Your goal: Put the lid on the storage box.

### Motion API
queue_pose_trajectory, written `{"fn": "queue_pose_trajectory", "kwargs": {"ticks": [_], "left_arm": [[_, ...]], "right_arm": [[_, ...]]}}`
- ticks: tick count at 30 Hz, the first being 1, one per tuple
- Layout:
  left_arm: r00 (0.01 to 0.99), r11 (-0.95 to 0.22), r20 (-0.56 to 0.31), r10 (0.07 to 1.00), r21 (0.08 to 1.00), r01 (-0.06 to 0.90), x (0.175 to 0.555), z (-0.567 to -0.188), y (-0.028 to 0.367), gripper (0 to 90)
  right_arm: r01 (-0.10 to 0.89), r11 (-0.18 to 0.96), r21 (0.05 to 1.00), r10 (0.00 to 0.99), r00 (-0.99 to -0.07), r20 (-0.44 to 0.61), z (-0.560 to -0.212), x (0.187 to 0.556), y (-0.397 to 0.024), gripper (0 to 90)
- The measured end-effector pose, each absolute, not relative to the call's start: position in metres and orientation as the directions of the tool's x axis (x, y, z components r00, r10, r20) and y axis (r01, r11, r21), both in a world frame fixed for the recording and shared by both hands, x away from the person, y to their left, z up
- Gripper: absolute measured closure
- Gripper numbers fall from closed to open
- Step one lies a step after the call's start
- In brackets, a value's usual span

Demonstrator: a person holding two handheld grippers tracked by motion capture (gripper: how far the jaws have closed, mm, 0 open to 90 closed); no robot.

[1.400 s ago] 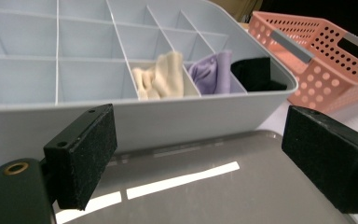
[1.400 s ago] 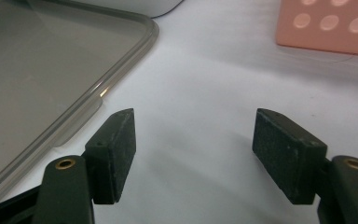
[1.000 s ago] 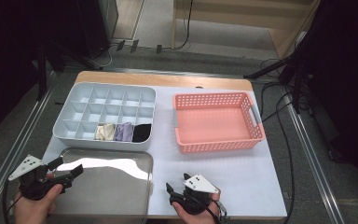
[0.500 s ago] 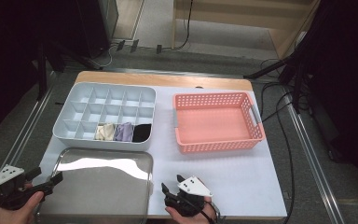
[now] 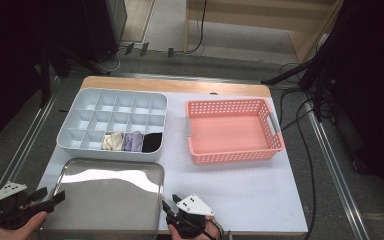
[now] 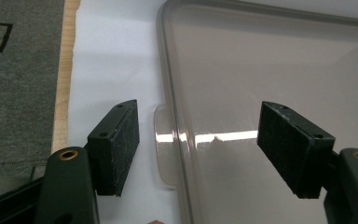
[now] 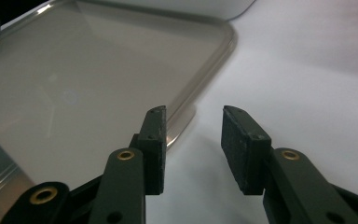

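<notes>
A clear plastic lid [image 5: 111,197] lies flat at the table's front left and glares under the light. My left gripper [image 5: 52,196] is at its left edge. In the left gripper view the gripper [image 6: 198,144] straddles the lid's rim and small tab [image 6: 164,144]; neither pad touches, and the jaws have just been closing. My right gripper [image 5: 170,204] is at the lid's right edge. In the right gripper view it [image 7: 191,144] has narrowed around the rim tab [image 7: 182,127] with its pads still apart from it, jaws also just closing.
A pale compartment box [image 5: 111,107] stands behind the lid, holding a cream roll [image 5: 112,141], a lavender roll [image 5: 133,141] and a black roll [image 5: 152,142] in its front row. A pink basket [image 5: 232,130] sits to the right. Bare white table cover [image 5: 245,192] lies front right.
The left gripper drew back leftward from over the lid to its left edge. The right gripper shifted left toward the lid's right edge. Both pairs of jaws narrowed.
</notes>
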State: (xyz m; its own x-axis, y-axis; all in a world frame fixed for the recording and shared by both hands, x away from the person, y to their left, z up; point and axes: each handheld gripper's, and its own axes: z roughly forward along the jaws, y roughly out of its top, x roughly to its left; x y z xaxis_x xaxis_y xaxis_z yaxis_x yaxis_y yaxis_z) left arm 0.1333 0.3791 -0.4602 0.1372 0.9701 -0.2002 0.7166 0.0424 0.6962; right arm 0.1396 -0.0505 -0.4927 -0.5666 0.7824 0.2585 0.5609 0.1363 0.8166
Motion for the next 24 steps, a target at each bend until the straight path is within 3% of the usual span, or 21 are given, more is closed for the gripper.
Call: {"fn": "queue_pose_trajectory", "kwargs": {"ticks": [18,24], "left_arm": [[0.186,0.009,-0.205,0.961,0.695,0.719,0.125,-0.461,0.378,35.1],[0.179,0.016,-0.209,0.961,0.692,0.722,0.125,-0.460,0.378,35.8]], "right_arm": [[0.646,-0.006,0.763,0.812,-0.442,0.381,-0.497,0.138,-0.038,67.9],[0.691,-0.044,0.721,0.760,-0.445,0.473,-0.497,0.140,-0.036,60.7]]}}
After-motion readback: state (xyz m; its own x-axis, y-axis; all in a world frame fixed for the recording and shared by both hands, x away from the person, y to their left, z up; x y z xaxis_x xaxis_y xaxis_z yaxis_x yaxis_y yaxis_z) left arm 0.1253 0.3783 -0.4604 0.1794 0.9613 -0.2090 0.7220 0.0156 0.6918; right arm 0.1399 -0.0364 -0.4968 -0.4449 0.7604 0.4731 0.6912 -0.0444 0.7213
